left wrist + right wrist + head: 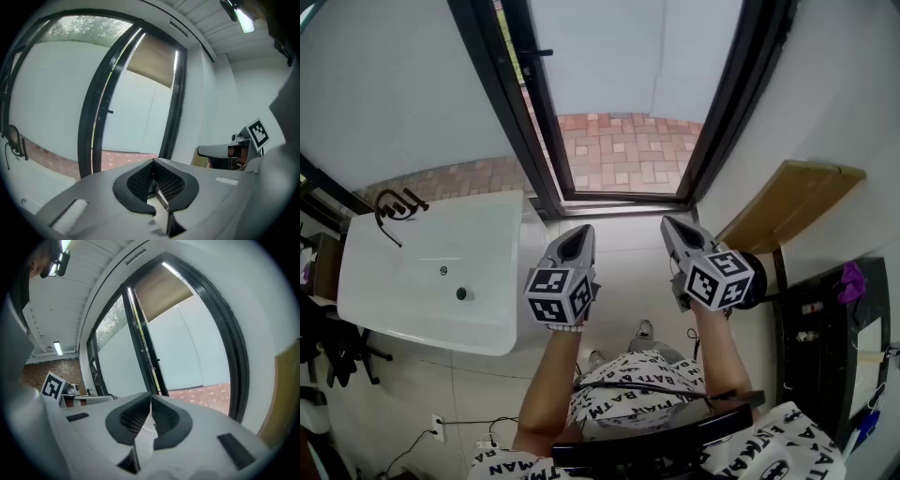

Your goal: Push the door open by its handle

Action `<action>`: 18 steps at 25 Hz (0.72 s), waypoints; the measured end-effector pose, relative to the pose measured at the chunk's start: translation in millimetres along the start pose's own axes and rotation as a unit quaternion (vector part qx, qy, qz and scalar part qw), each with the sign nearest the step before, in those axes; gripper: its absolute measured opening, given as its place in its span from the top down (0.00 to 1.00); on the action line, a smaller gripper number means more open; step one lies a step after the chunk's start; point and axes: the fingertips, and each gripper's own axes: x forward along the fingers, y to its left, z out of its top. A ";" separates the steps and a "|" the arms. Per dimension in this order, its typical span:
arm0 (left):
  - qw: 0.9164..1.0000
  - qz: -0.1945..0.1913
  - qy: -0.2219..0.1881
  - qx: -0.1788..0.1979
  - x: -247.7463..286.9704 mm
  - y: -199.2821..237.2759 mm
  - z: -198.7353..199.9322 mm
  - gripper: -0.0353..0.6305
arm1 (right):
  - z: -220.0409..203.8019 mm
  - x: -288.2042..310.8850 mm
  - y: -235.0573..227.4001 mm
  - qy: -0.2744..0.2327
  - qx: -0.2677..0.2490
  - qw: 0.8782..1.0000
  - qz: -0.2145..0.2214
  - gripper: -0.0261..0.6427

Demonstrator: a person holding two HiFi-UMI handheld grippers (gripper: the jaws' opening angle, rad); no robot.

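Note:
The black-framed glass door (511,84) stands swung outward at the left of the doorway, seen nearly edge-on. Its small black handle (546,52) sticks out from the door's edge, far ahead of both grippers. My left gripper (575,234) and right gripper (670,225) hover side by side just inside the threshold, both shut with nothing between the jaws. Neither touches the door. The handle (109,111) shows up and to the left of the shut jaws in the left gripper view. In the right gripper view the handle (156,360) is just above the shut jaws.
A white sink (431,272) with a black faucet (394,204) stands close at the left. A wooden board (787,202) leans on the right wall, with a black shelf (825,347) below it. Brick paving (623,150) lies beyond the doorway.

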 end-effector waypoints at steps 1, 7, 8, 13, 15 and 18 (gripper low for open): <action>1.000 -0.001 0.000 0.000 3.7 -2.1 -0.5 0.94 | 0.0 0.9 -3.7 0.000 0.001 1.000 0.001 0.93; 1.000 -0.001 0.003 -0.001 28.0 -10.0 -3.4 0.94 | 1.7 9.2 -26.7 0.001 0.000 1.000 0.008 0.93; 1.000 0.001 0.003 -0.001 32.7 -10.7 -2.8 0.94 | 2.7 11.4 -31.2 0.002 0.000 1.000 0.011 0.93; 1.000 0.012 0.001 -0.003 52.8 -17.0 -0.4 0.94 | 11.2 20.2 -52.9 0.002 -0.008 1.000 0.030 0.91; 1.000 0.021 0.001 -0.004 58.9 -15.5 -0.3 0.94 | 14.0 28.0 -57.2 0.004 -0.012 0.999 0.047 0.90; 0.999 0.037 0.001 -0.009 65.9 -11.1 -4.9 0.94 | 12.5 43.7 -57.6 0.020 -0.015 0.995 0.093 0.69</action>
